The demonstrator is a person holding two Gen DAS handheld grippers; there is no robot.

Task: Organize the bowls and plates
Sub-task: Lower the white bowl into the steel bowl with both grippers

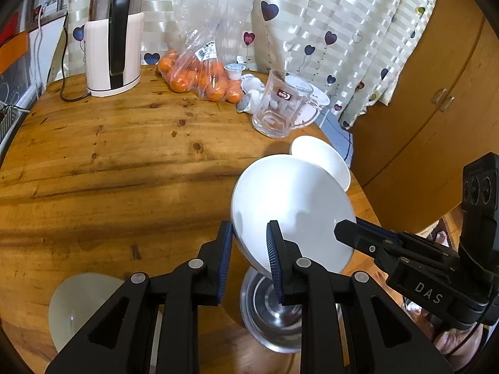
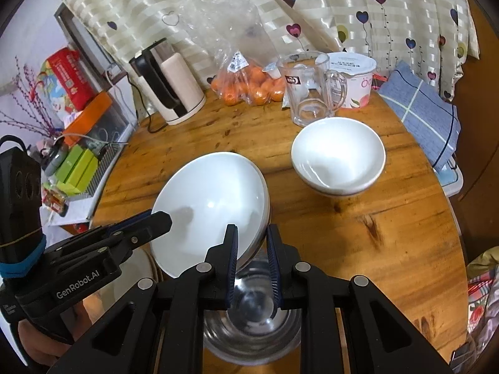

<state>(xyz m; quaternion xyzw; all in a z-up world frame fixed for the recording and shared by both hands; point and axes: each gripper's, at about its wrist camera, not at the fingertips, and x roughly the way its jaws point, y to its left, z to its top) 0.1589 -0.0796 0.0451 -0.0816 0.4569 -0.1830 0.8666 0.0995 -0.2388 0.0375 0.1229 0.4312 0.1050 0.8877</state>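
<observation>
Both tongs grip one tilted white bowl (image 2: 212,205) by opposite rim edges: the right gripper (image 2: 252,261) nearly closed on its near right edge, the left gripper (image 1: 249,258) pinching the near left. Sharing the weight probably steadies it above the steel bowl (image 2: 252,336). Stacked white bowls (image 2: 338,159) sit far right, likely its destination.

A big round wooden table (image 2: 389,233) is sitting in front of a striped curtain (image 2: 312,15) with little hearts. A wooden cupboard (image 1: 436,109) is standing right beside the curtain.
</observation>
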